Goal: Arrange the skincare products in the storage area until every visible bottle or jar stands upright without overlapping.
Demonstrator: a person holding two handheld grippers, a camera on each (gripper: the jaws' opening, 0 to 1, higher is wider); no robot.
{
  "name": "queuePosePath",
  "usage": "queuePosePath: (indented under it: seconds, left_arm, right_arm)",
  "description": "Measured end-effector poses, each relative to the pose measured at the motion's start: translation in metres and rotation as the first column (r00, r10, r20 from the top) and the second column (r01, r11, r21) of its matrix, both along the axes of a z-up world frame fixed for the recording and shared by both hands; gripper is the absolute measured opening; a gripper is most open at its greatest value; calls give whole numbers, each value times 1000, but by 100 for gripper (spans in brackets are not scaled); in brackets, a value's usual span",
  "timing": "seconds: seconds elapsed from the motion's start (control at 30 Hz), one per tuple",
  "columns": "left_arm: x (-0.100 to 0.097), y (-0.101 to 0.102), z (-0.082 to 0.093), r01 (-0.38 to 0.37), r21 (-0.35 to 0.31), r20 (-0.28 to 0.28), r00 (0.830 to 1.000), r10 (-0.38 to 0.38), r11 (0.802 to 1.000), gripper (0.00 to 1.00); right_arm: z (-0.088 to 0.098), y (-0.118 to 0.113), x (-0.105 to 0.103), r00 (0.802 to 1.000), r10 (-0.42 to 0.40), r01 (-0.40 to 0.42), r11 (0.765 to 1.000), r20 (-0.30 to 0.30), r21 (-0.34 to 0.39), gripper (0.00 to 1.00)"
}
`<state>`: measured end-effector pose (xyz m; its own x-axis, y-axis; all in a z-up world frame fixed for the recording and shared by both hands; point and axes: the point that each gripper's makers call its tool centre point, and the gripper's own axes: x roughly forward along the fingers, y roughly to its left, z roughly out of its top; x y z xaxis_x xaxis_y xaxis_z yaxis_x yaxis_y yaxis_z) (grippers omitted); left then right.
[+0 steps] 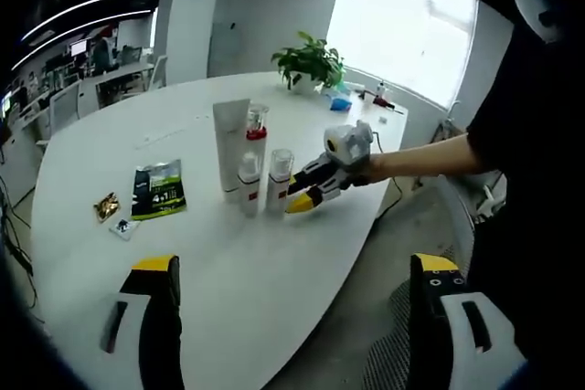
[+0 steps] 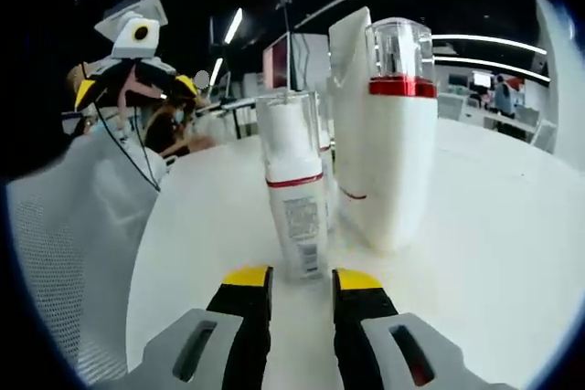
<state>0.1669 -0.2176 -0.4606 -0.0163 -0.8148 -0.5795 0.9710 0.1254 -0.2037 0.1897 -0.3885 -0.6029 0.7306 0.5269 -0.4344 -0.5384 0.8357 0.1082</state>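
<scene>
On the white tabletop (image 1: 228, 271), four skincare items stand close together, all upright. The tall white tube (image 1: 230, 145) is the landmark. A bottle w/ a red collar and clear cap (image 1: 257, 122) stands just behind and beside the tube. Two small white bottles stand in front of the tube: one (image 1: 249, 180) right by its base, the other (image 1: 279, 178) next to that one, on the side away from the tube.

The right gripper (image 1: 307, 198) is low by that outer small bottle. Its yellow tips are set narrow, w/ a small gap. The bottle sits just past the tips, not pinched. The left gripper (image 1: 292, 317) hangs back near the tabletop edge, far from the tube, spread wide, holding nothing.

A green pouch (image 1: 158, 189) and a gold packet (image 1: 108, 206) lie flat, well off to the far side of the tube.

My guess: the step is setting the outer small bottle. To do it well, go slow, grab low on the bottle, keep it straight up. Don't bump its neighbour, since they stand v. close and could tip like dominoes.
</scene>
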Motion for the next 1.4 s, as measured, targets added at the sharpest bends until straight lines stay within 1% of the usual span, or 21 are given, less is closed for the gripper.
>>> queuePosePath:
  seconds: [0.13, 0.23, 0.33, 0.5, 0.67, 0.7, 1.0, 1.17, 1.4]
  left_arm:
    - [1, 2, -2, 0, 5, -1, 1000, 0, 1000, 97]
    - [3, 3, -3, -4, 5, -4, 1000, 4, 1000, 97]
    - [5, 4, -5, -5, 8, -5, 1000, 5, 1000, 97]
    - [5, 2, -5, -5, 9, -7, 1000, 5, 1000, 97]
    - [7, 2, -7, -6, 11, -11, 1000, 6, 1000, 97]
    - [8, 2, -7, -6, 11, -12, 1000, 6, 1000, 97]
    - [12, 3, -10, -17, 11, -17, 1000, 17, 1000, 97]
    - [14, 6, -11, -23, 11, -21, 1000, 23, 1000, 97]
    - [12, 5, -11, -25, 11, -22, 999, 25, 1000, 96]
  right_arm:
    - [0, -1, 5, 1000, -9, 9, 1000, 4, 0, 14]
    - [-2, -2, 8, 1000, 4, -4, 1000, 2, -2, 14]
    - [-2, -2, 10, 1000, 17, -17, 1000, 3, -8, 12]
    - [-1, -5, 14, 1000, 28, -28, 999, 1, -16, 11]
    - [-1, -12, 20, 999, 35, -35, 999, 0, -29, 11]
    - [-2, -17, 25, 999, 37, -37, 999, 0, -28, 11]
    - [-1, -14, 30, 998, 63, -63, 997, -4, -42, 12]
    - [0, -10, 30, 997, 74, -74, 996, -9, -51, 12]
    - [1, -9, 29, 996, 93, -94, 994, -10, -60, 12]
